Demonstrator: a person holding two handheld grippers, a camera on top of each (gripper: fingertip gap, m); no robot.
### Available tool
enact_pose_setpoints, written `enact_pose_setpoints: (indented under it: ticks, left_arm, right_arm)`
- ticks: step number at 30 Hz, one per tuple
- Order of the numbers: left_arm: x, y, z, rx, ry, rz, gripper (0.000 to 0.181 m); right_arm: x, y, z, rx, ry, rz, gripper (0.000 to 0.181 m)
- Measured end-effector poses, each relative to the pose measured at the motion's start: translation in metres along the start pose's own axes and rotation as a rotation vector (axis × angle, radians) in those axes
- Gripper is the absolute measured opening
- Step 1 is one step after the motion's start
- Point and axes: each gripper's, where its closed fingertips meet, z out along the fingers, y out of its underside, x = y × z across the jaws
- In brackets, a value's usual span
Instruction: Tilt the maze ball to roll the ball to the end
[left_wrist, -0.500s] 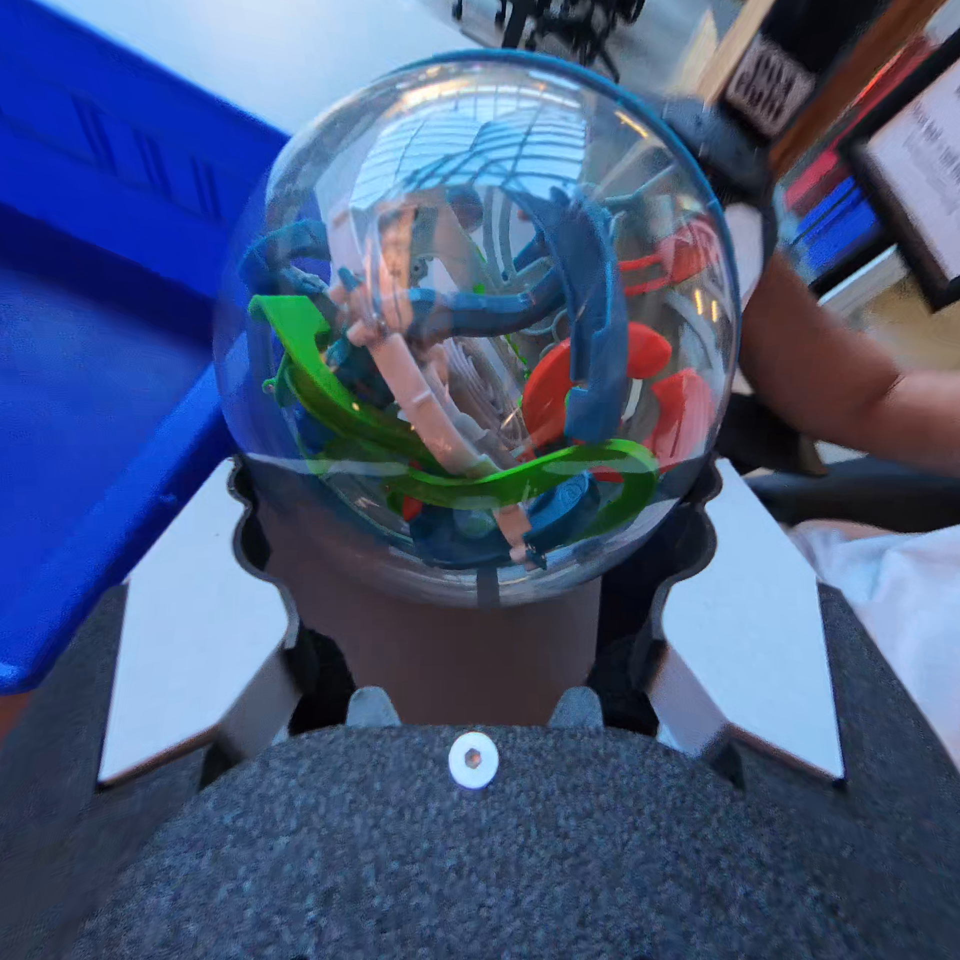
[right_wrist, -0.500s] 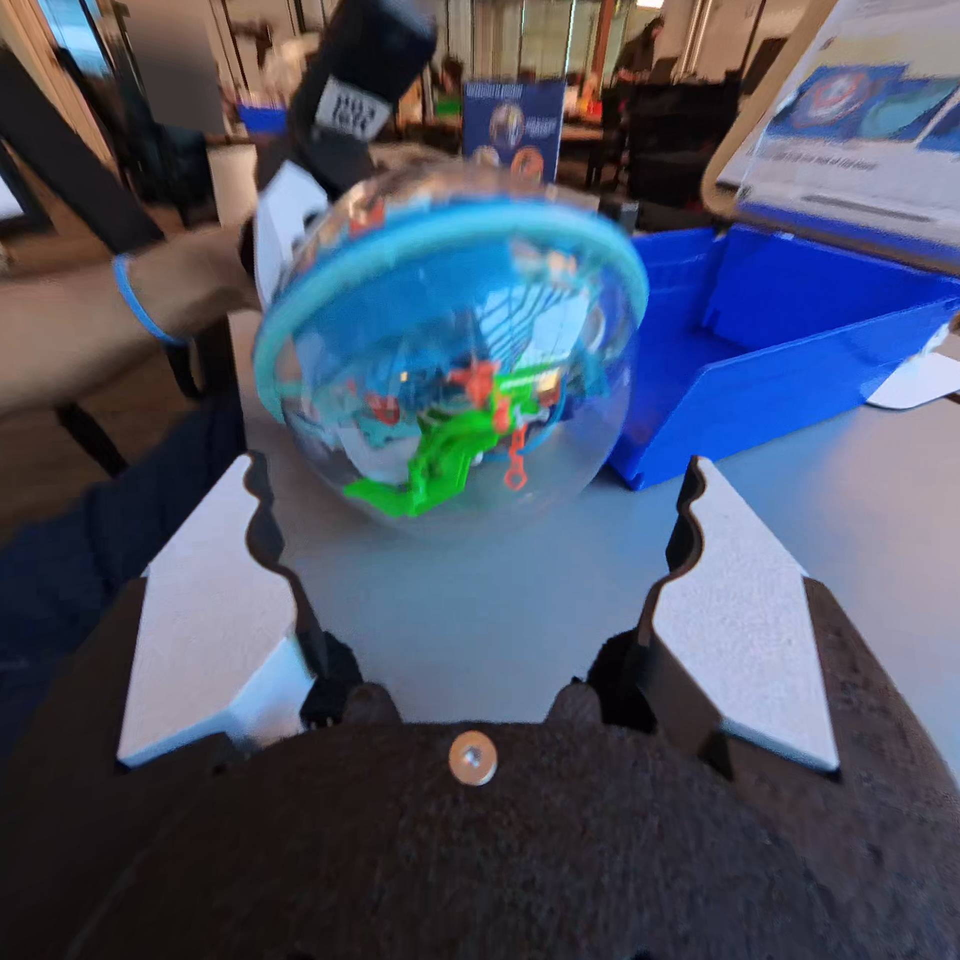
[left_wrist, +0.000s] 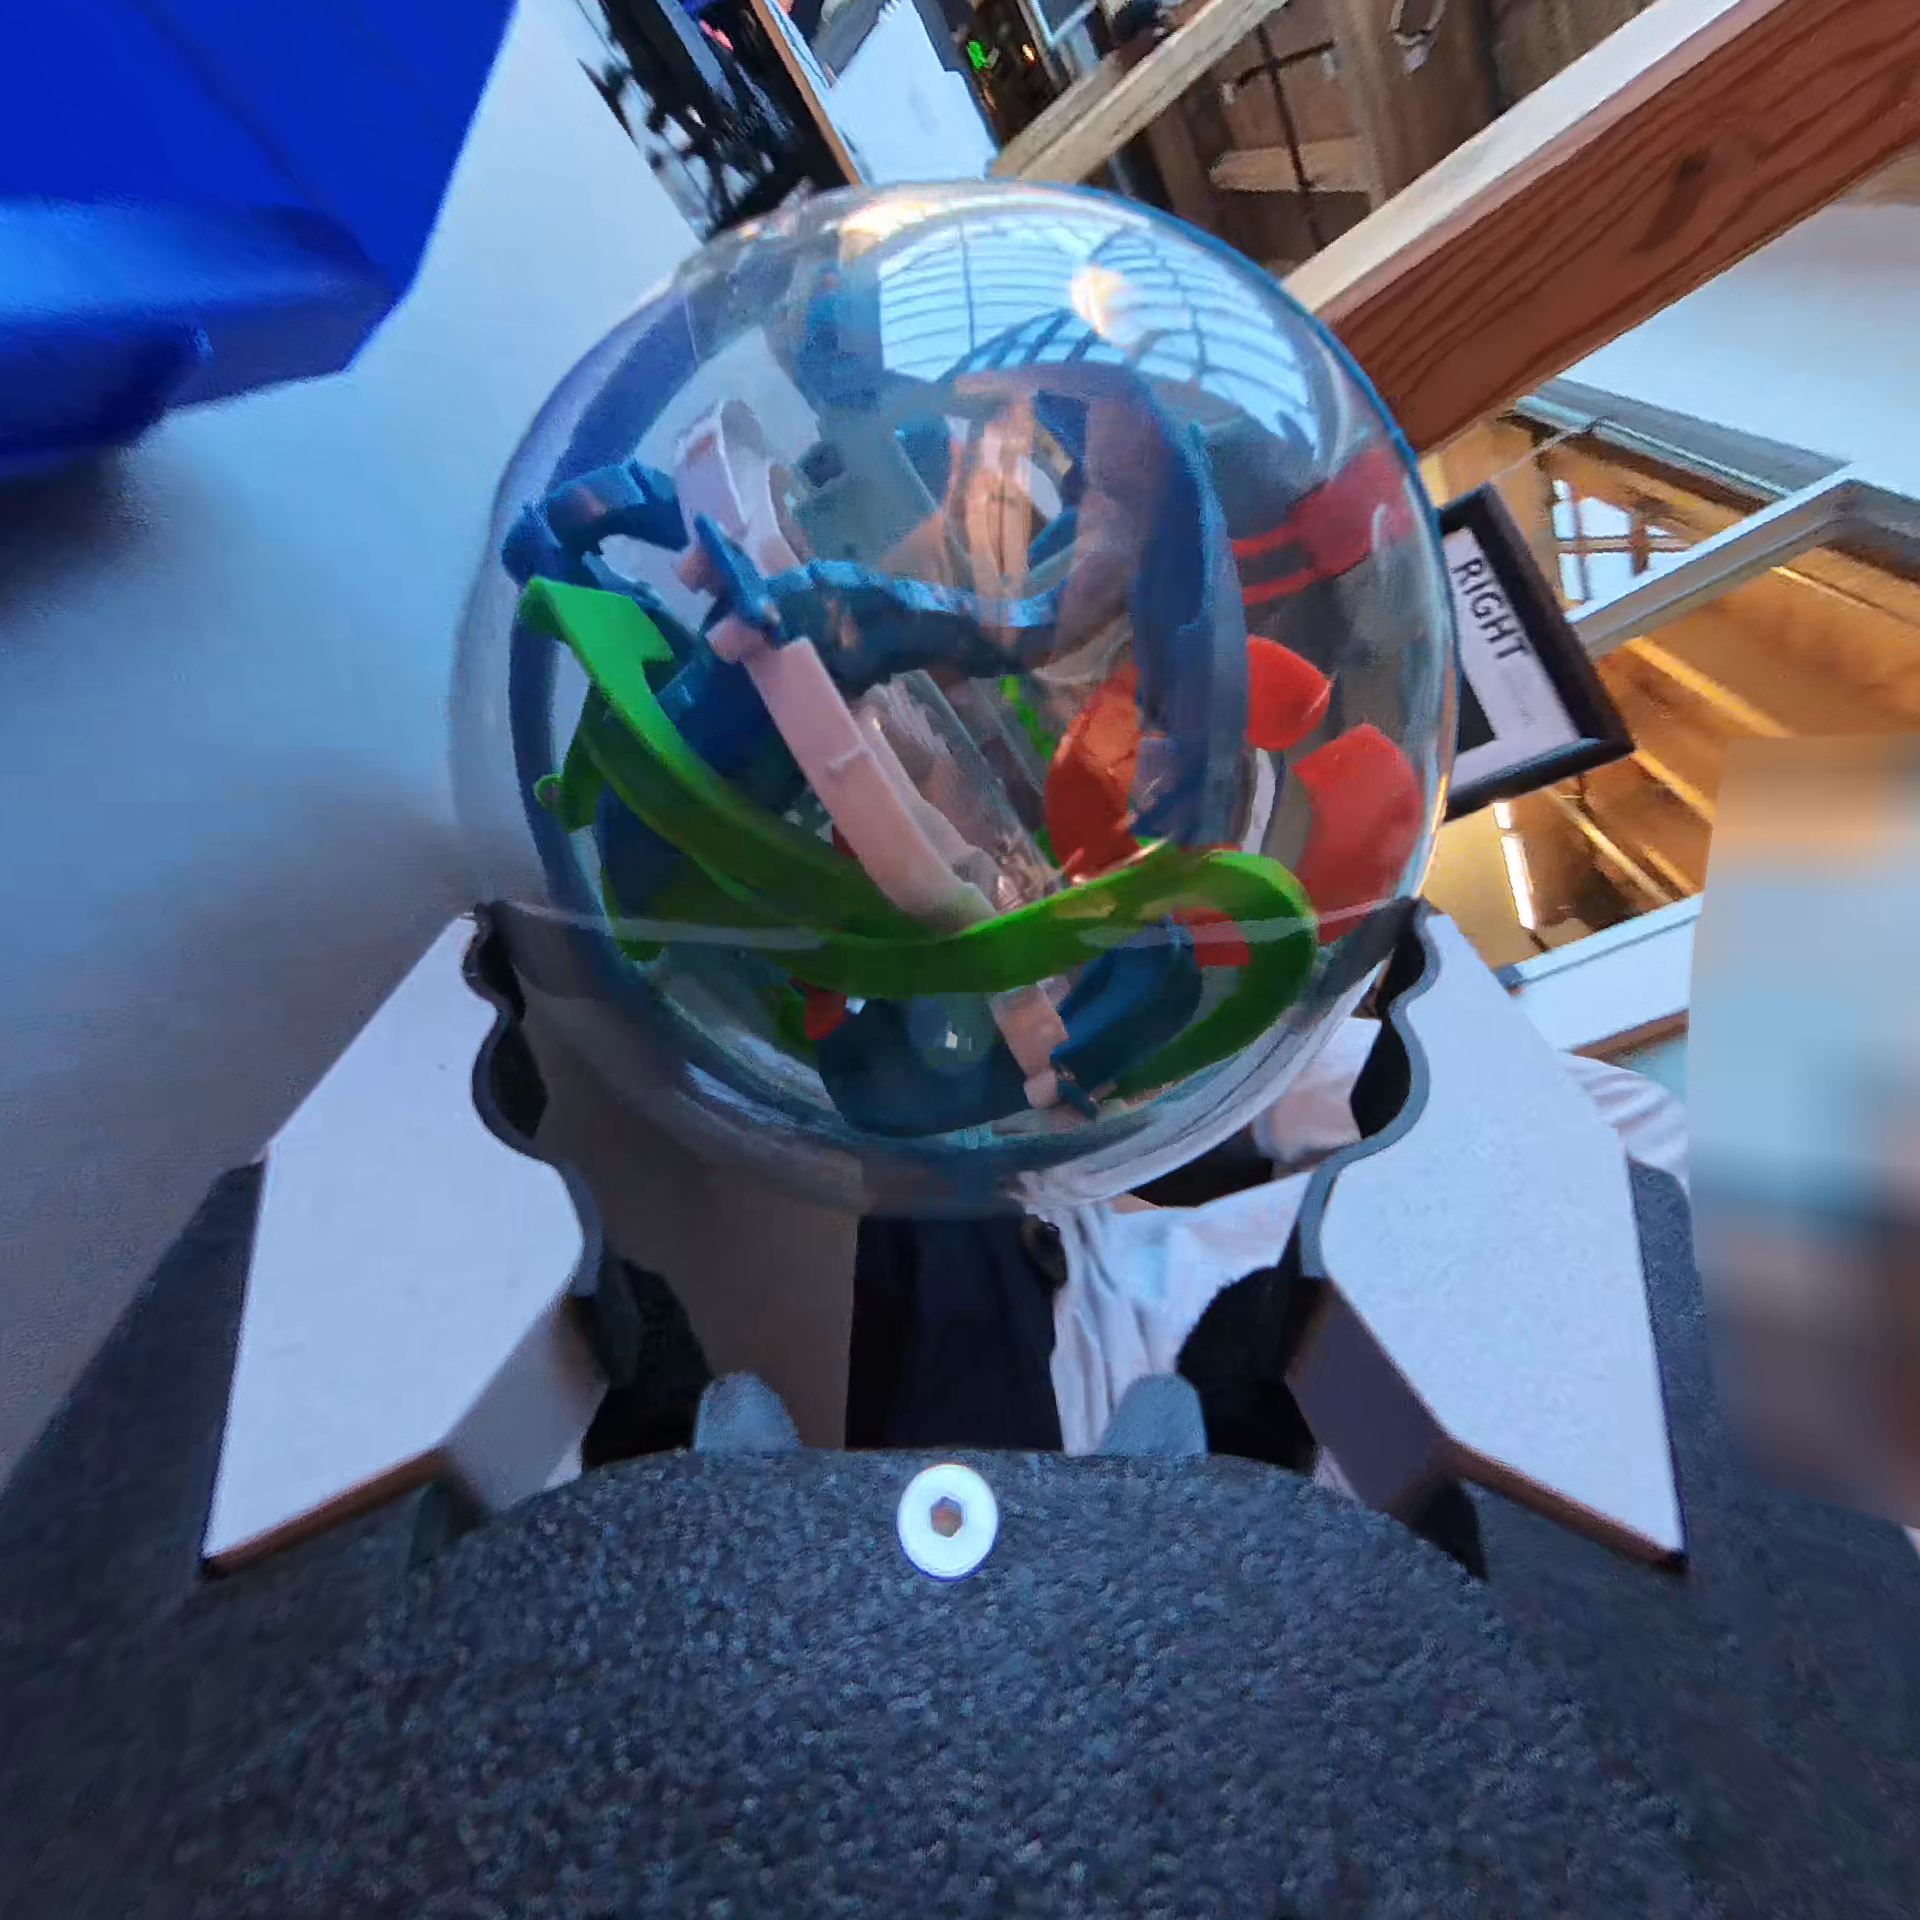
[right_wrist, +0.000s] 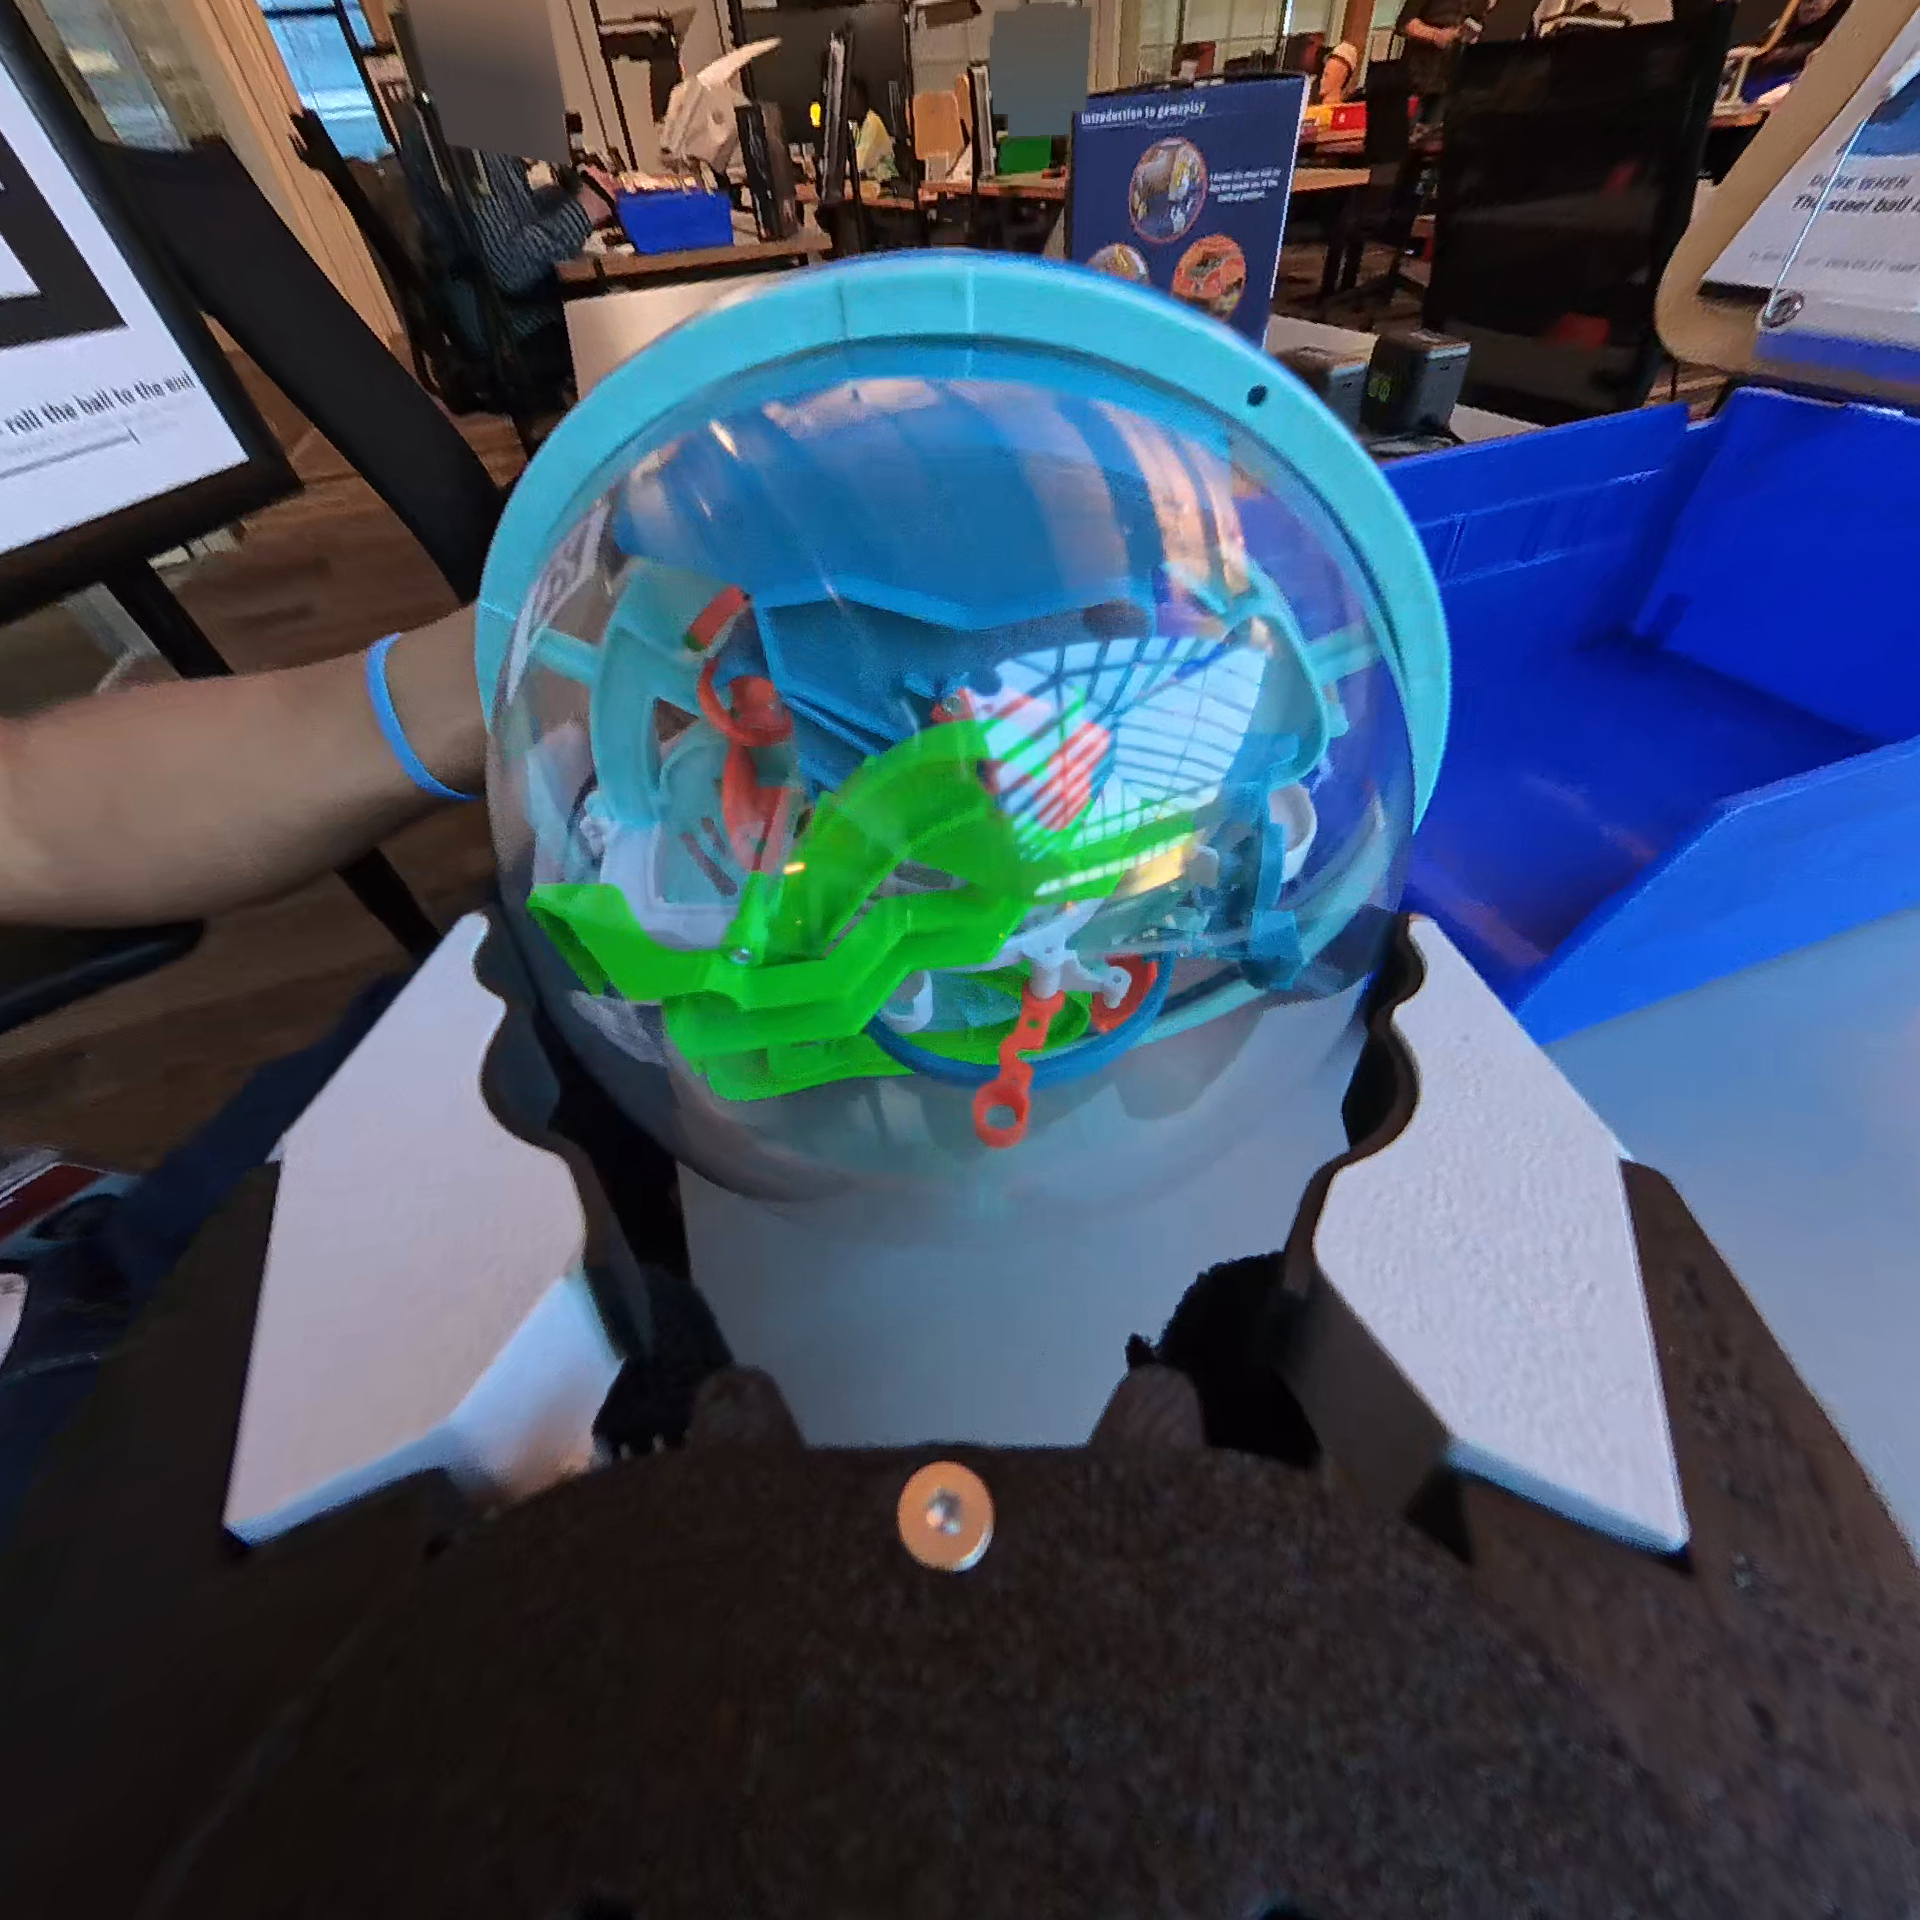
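1 maze ball (right_wrist: 956, 727); 2 hand-held grippers (left_wrist: 940, 925) (right_wrist: 940, 977); 1 blue bin (right_wrist: 1662, 727).

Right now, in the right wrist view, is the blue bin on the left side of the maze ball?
No. The blue bin stands to the right of the maze ball; on the left is a person's forearm.

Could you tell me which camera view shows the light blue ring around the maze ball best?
The right wrist view: the light blue ring arcs in full across the top of the maze ball, facing the camera. In the left wrist view, only a thin blue edge of the ring shows along the sphere's upper right outline.
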Motion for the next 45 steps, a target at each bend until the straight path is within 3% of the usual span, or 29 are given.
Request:
enact_pose_setpoints:
  ticks: [4, 8, 12, 14, 17, 19, 27, 32, 39, 41, 45]
  left_arm:
    - [0.000, 0.003, -0.010, -0.069, -0.025, 0.065, 0.150]
    - [0.014, -0.024, -0.035, 0.005, -0.180, 0.339, 0.144]
    - [0.024, -0.040, -0.028, -0.066, -0.326, 0.636, 0.154]
    - [0.025, -0.046, -0.017, -0.134, -0.334, 0.688, 0.158]
    - [0.013, -0.040, -0.009, -0.267, -0.320, 0.633, 0.152]
    - [0.005, -0.036, -0.015, -0.295, -0.307, 0.569, 0.159]
    - [-0.009, -0.028, -0.033, -0.146, -0.254, 0.438, 0.158]
    - [-0.015, -0.029, -0.038, -0.049, -0.211, 0.341, 0.158]
    - [-0.017, -0.010, -0.024, 0.006, -0.191, 0.282, 0.157]
    - [-0.016, -0.003, -0.020, 0.004, -0.214, 0.293, 0.159]
    - [-0.019, 0.028, -0.020, -0.180, -0.292, 0.362, 0.157]
  right_arm:
    - [-0.001, -0.001, 0.000, -0.008, -0.010, 0.011, 0.151]
    - [0.010, 0.002, -0.005, -0.008, -0.028, 0.118, 0.151]
    - [0.017, 0.002, -0.006, 0.010, -0.087, 0.164, 0.151]
    - [0.020, -0.004, 0.000, 0.021, -0.119, 0.174, 0.154]
    - [0.022, -0.016, 0.016, 0.039, -0.158, 0.185, 0.151]
    - [0.024, -0.022, 0.024, 0.053, -0.178, 0.198, 0.151]
    - [0.025, -0.027, 0.024, 0.100, -0.180, 0.210, 0.144]
    - [0.010, -0.011, 0.021, 0.000, -0.030, 0.011, 0.152]
    - [0.009, -0.019, 0.035, -0.016, 0.360, -0.329, 0.155]
    - [0.006, -0.019, 0.035, -0.063, 0.338, -0.344, 0.155]
    - [0.005, -0.020, 0.032, -0.163, 0.221, -0.198, 0.154]
